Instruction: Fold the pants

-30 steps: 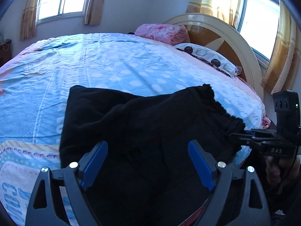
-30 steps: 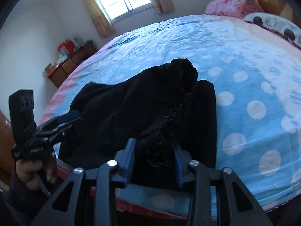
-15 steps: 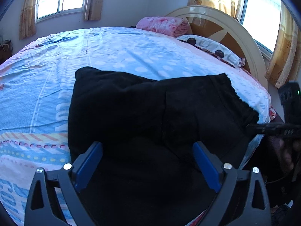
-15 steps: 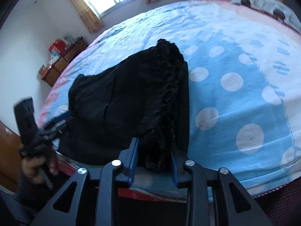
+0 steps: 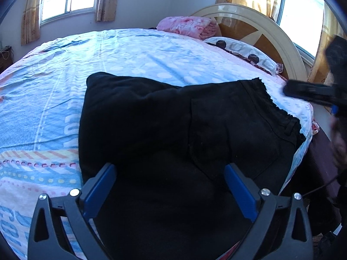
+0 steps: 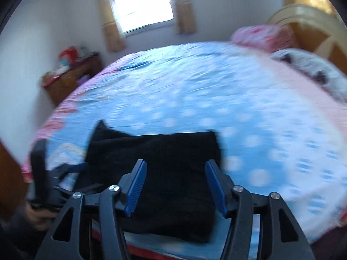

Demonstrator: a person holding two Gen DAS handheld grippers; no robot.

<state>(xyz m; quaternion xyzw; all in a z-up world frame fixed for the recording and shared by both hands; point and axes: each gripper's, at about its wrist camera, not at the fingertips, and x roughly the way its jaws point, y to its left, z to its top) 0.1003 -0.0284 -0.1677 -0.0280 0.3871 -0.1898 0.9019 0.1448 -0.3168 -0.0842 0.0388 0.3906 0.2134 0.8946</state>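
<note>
A bedroom with one wide bed under a blue dotted sheet. The left gripper hangs with its two blue fingers spread wide, holding nothing, above one pair of black pants lying folded at the near edge of the bed. The right gripper is spread too and empty over the same pants. Beyond lie one pink blanket, one spotted pillow, one curved headboard and two windows.

Matt black fleecy cloth pants; smooth cotton-like bedsheet; glossy wood headboard.
</note>
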